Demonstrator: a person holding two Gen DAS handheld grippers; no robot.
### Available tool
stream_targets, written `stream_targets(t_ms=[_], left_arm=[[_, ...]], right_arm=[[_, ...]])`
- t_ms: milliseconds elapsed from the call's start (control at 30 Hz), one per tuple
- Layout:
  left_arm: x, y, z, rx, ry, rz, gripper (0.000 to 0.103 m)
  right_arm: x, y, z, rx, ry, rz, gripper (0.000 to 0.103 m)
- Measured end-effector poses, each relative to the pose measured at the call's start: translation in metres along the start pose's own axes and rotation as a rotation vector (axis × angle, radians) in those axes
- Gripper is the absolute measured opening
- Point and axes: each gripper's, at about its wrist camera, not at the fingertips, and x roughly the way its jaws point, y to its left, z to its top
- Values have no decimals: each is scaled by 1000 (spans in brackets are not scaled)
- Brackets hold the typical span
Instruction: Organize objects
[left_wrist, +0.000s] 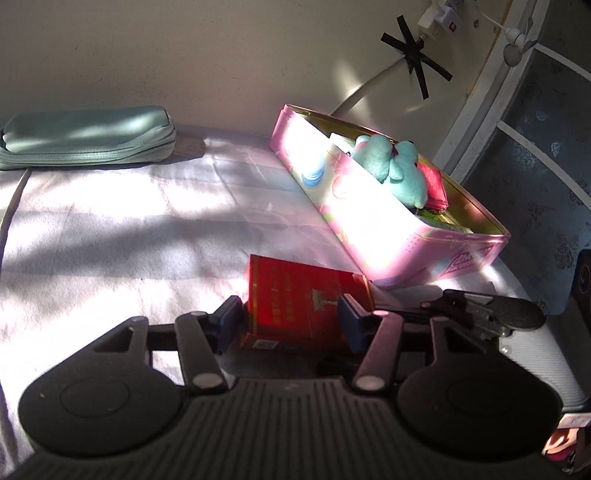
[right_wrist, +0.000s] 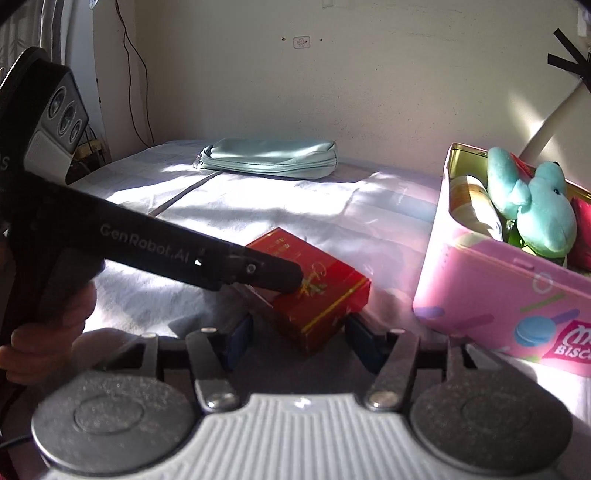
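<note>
Closest in, the left gripper (left_wrist: 291, 319) had its blue pads on either side of the flat red cardboard box with gold print (left_wrist: 304, 299), and the pads looked pressed against its two narrow sides, so I judged it clamped on the box. The box lay on the pale bedsheet (left_wrist: 110, 229), its long axis running straight away from the left gripper, toward the tin.

The right gripper (right_wrist: 298, 338) sat just short of the same box, jaws spread wide and holding nothing; from that side the box lay corner-on, its near corner poking between the open fingers without touching either one. So the left hand was the one on the job, the right merely close by.

Just beyond the box, ahead and to the left gripper's right, stood the pink rectangular biscuit tin (left_wrist: 406, 243), lid off, already carrying a turquoise plush toy (left_wrist: 397, 166) and a small red pouch (left_wrist: 432, 181). Box and tin were near but apart. The likely move was a lift and a carry rightward over the tin's near wall.

Farthest back, against the wall, lay a mint-green zipped fabric pouch (left_wrist: 88, 136), well apart from everything else.
</note>
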Motion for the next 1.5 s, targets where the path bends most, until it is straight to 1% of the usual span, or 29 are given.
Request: stream_targets(t_ms=[33, 133, 200, 300, 367, 467, 633, 800, 967, 1000, 1033, 1067, 1100, 1133, 1167, 1200, 1267, 1367, 1500], left_arm=[[-5, -1, 1, -14, -5, -11, 57], [-24, -9, 11, -19, -60, -48, 53], [-34, -23, 20, 10, -104, -62, 52], [-41, -50, 33, 86, -168, -69, 52], [-37, -66, 41, 124, -185, -83, 52], [-20, -86, 53, 158, -171, -108, 52], [22, -124, 70, 216, -134, -128, 52], [58, -150, 86, 225, -97, -157, 53], [90, -172, 94, 255, -62, -157, 53], [99, -176, 96, 260, -50, -146, 55], [107, -179, 98, 266, -46, -114, 55], [113, -182, 98, 274, -50, -77, 58], [116, -183, 97, 281, -60, -44, 62], [118, -183, 96, 278, -66, -26, 63], [118, -182, 95, 275, -67, -22, 64], [119, -180, 94, 272, -68, -19, 64], [118, -179, 91, 282, -70, 3, 65], [115, -181, 87, 300, -69, 45, 65], [107, -183, 81, 306, -68, 81, 65]], right_arm=[[-5, 0, 0, 1, -22, -15, 50], [-30, -5, 0, 21, -109, -1, 50], [-48, -8, 2, 25, -169, -15, 50], [-70, -15, 2, 34, -245, -49, 50], [-79, -23, 1, 37, -274, -81, 50], [-91, -42, -3, 52, -302, -144, 50], [-101, -86, -6, 125, -324, -200, 50], [-99, -124, -9, 167, -316, -247, 51], [-90, -157, -12, 186, -302, -310, 51], [-87, -163, -12, 192, -306, -335, 53], [-82, -169, -13, 205, -314, -385, 59], [-79, -175, -15, 224, -316, -418, 60], [-76, -183, -17, 256, -321, -422, 60], [-76, -189, -20, 290, -328, -408, 60], [-76, -198, -25, 337, -339, -385, 60], [-77, -203, -28, 358, -346, -378, 59], [-80, -206, -32, 366, -357, -402, 59], [-85, -213, -35, 414, -381, -387, 59], [-91, -211, -38, 426, -408, -395, 59]])
